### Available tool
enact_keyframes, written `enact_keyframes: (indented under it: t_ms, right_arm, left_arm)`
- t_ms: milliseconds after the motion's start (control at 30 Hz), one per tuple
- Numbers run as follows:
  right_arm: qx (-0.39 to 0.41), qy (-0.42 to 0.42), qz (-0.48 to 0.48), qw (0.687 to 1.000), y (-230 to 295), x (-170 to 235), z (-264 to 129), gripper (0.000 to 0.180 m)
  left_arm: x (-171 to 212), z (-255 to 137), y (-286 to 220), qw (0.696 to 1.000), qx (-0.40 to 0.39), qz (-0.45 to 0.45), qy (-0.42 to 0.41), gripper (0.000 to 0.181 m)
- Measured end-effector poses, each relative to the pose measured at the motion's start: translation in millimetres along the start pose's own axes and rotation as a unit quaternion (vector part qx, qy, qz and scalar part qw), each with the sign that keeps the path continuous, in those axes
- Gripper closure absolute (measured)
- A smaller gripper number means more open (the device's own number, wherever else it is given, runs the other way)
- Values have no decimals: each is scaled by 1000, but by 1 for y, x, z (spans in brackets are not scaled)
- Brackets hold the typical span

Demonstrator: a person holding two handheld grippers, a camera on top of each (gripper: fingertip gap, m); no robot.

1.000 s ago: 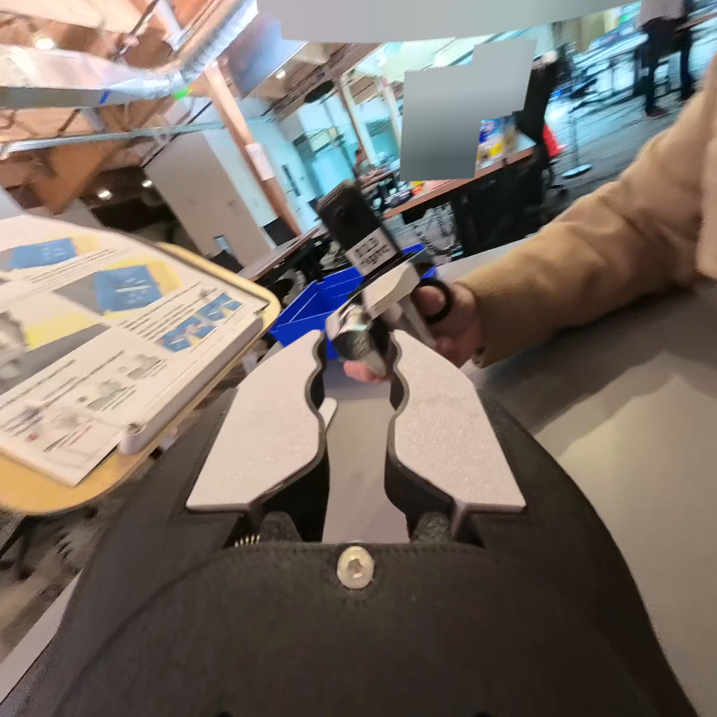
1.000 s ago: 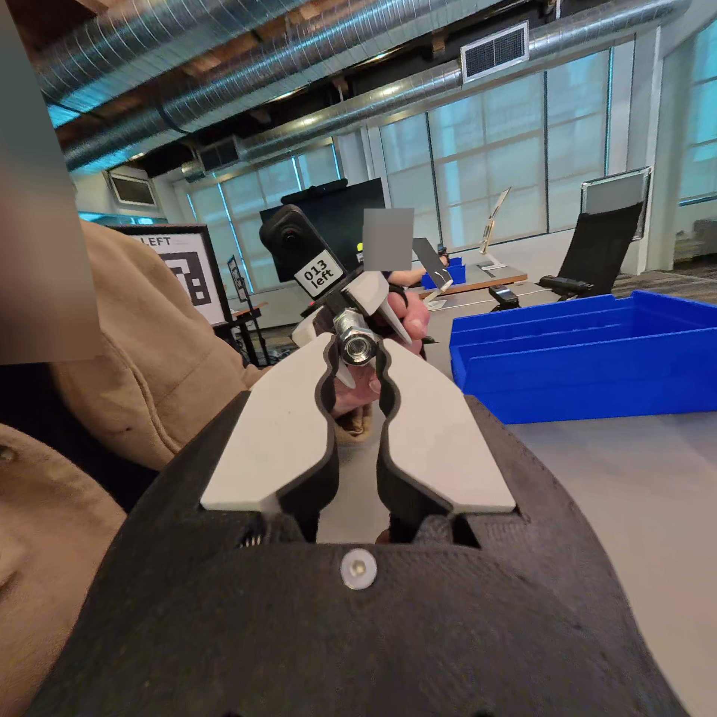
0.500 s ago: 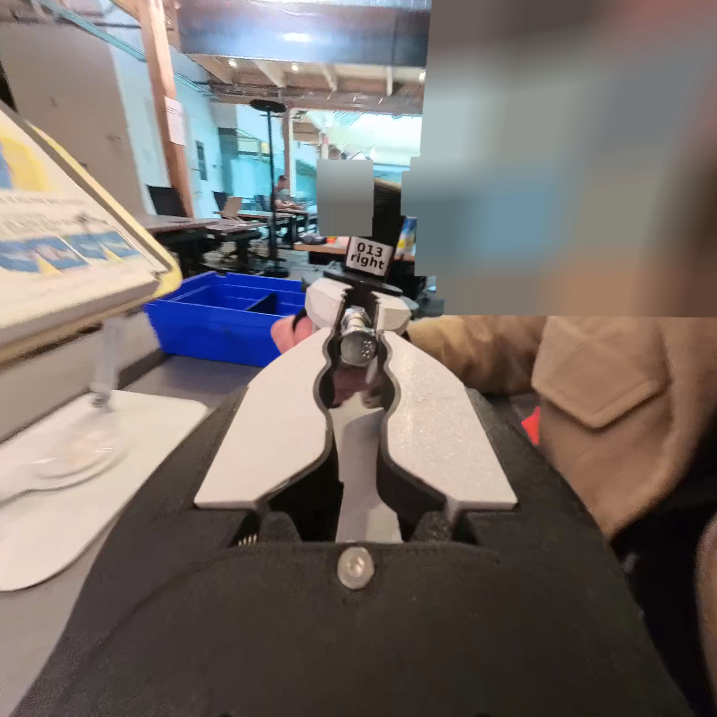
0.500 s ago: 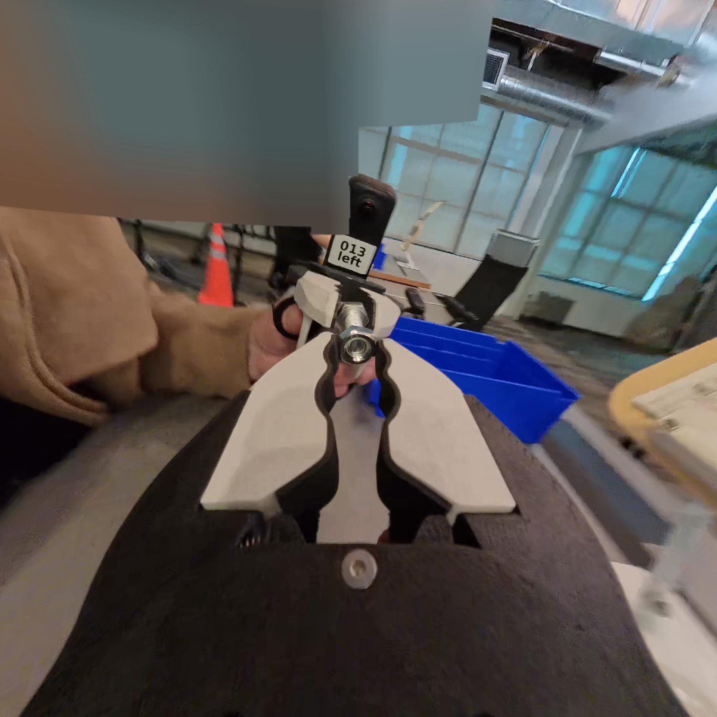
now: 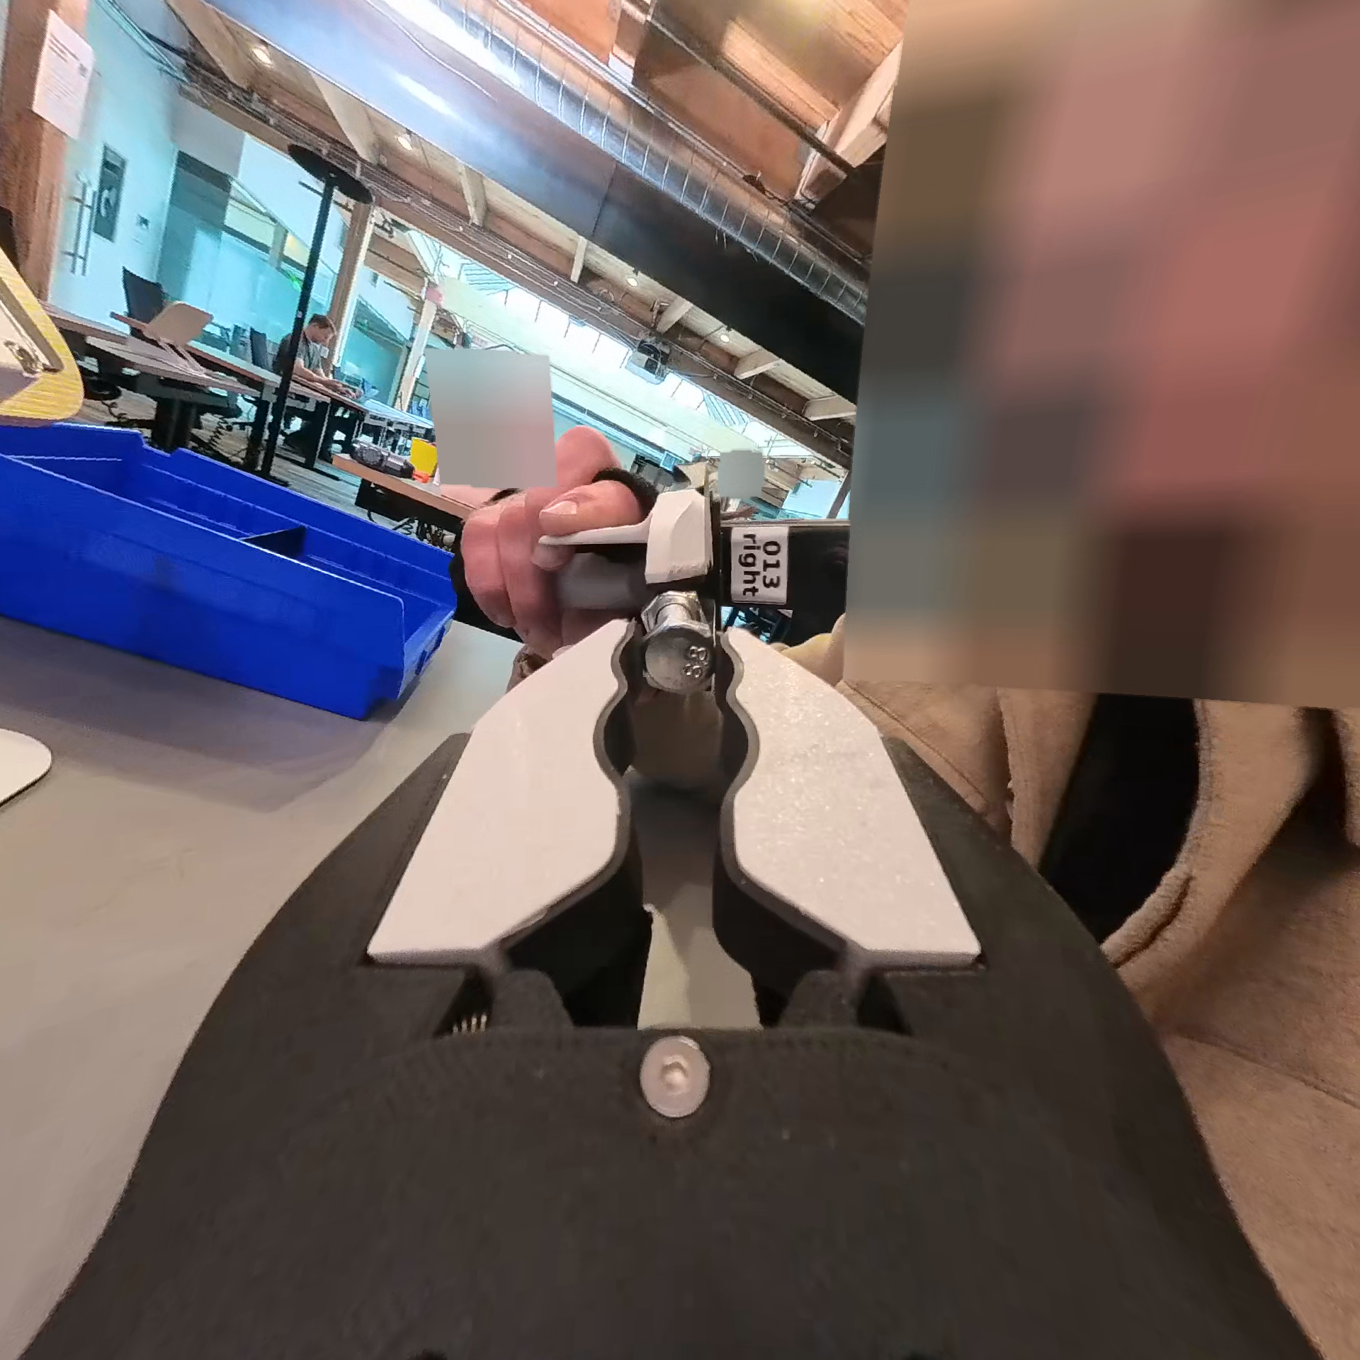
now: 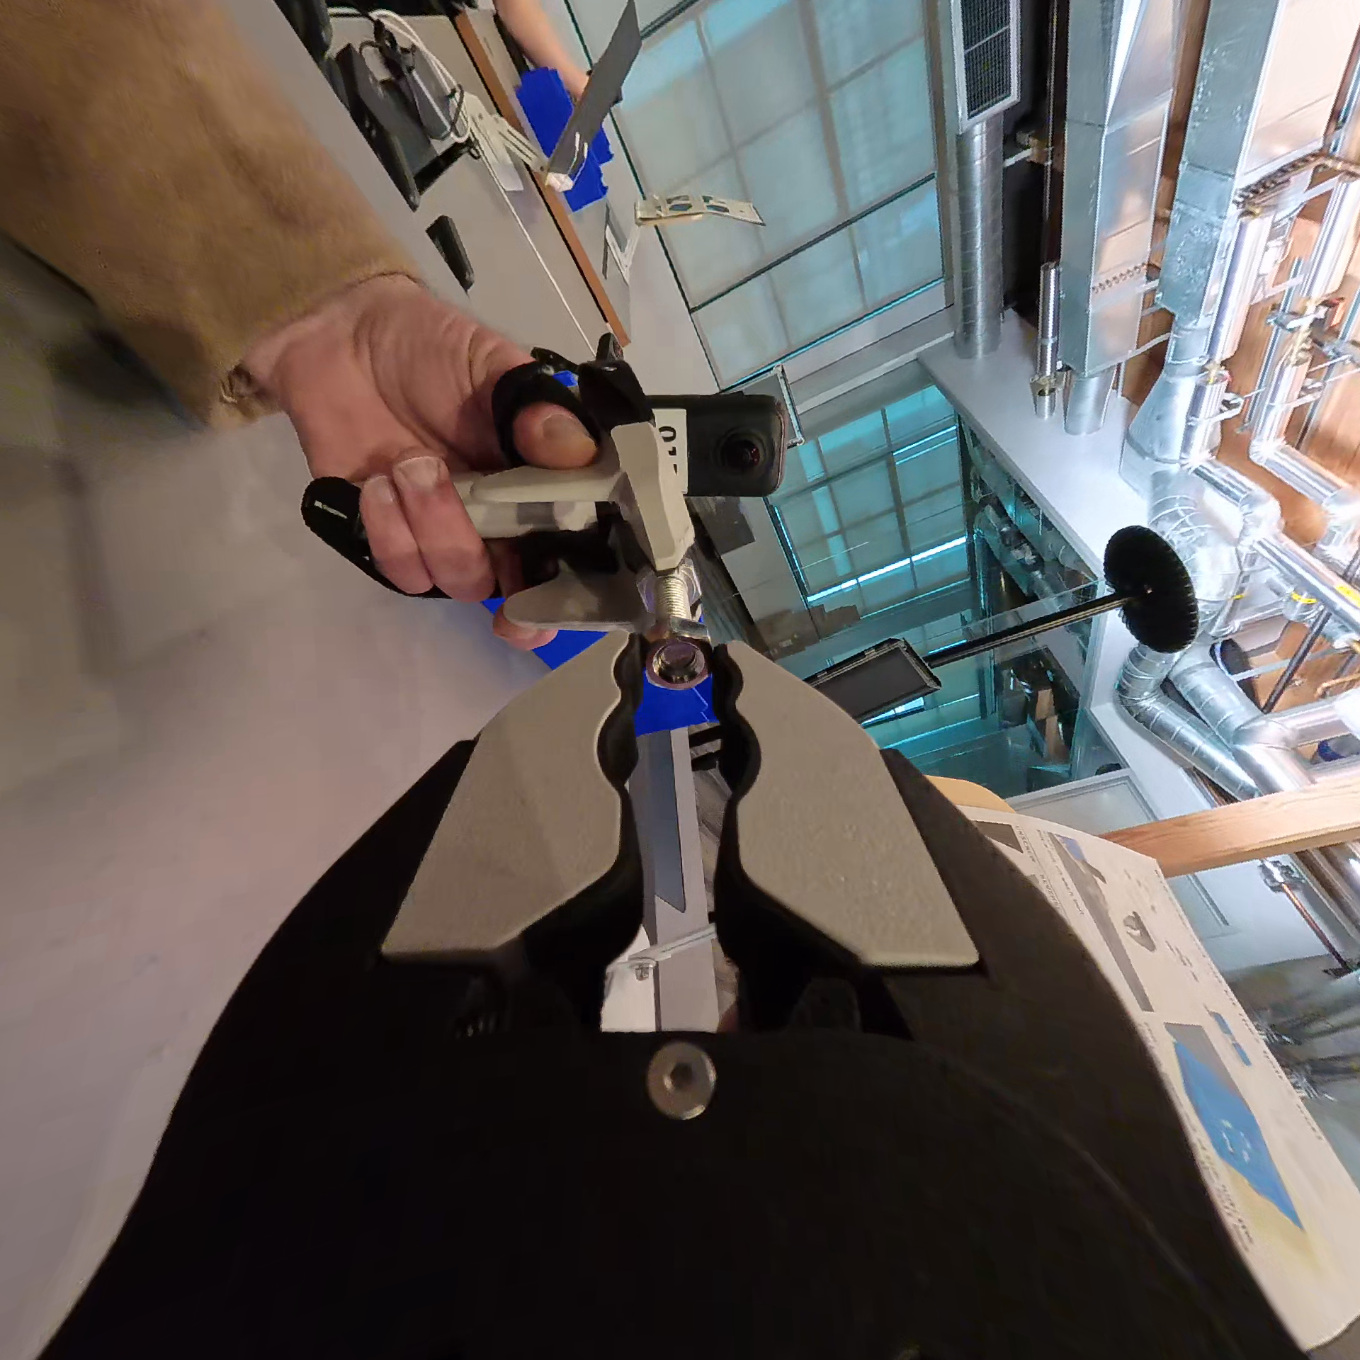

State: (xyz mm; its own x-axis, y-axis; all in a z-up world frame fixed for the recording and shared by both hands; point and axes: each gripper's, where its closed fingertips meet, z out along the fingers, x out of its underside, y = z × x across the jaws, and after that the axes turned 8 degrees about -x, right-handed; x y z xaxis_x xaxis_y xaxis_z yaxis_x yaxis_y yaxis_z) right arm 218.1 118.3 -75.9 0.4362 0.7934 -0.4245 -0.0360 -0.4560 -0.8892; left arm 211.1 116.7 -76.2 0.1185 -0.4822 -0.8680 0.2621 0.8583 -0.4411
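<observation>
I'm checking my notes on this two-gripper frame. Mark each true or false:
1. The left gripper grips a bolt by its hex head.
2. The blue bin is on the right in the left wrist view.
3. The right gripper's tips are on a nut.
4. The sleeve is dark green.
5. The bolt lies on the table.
1. True: the left gripper is closed on the bolt at its head.
2. False: the blue bin is on the left.
3. True: the right gripper pinches the nut at the threaded end.
4. False: the sleeve is tan.
5. False: it is held above the table.
</observation>
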Motion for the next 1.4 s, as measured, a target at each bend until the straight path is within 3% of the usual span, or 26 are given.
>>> enact_keyframes:
  t_ms: [100, 600, 800, 1033, 1167, 1300, 1400]
  right_arm:
    - [3, 5, -10, 1000, 0, -1, 0, 161]
    - [-20, -105, 209, 972, -2, 1, 5, 161]
    - [-45, -186, 371, 909, -9, 9, 2, 161]
    - [-106, -271, 511, 809, -4, 10, 4, 162]
    - [-129, -297, 548, 771, 0, 6, 5, 161]
    - [-133, -306, 559, 759, 3, 4, 7, 161]
    - [-112, -294, 541, 780, 1, 5, 7, 162]
  left_arm:
    - [-1, 0, 0, 1000, 7, -8, -4, 163]
    - [-6, 0, -3, 996, -25, 84, -15, 147]
    - [-8, -3, 3, 975, -96, 202, -3, 142]
    - [-4, -4, 7, 913, -177, 365, 51, 146]
    - [2, -3, 9, 900, -186, 388, 71, 162]
    - [0, -4, 5, 903, -181, 384, 66, 164]
    - [0, -4, 7, 924, -177, 334, 66, 164]
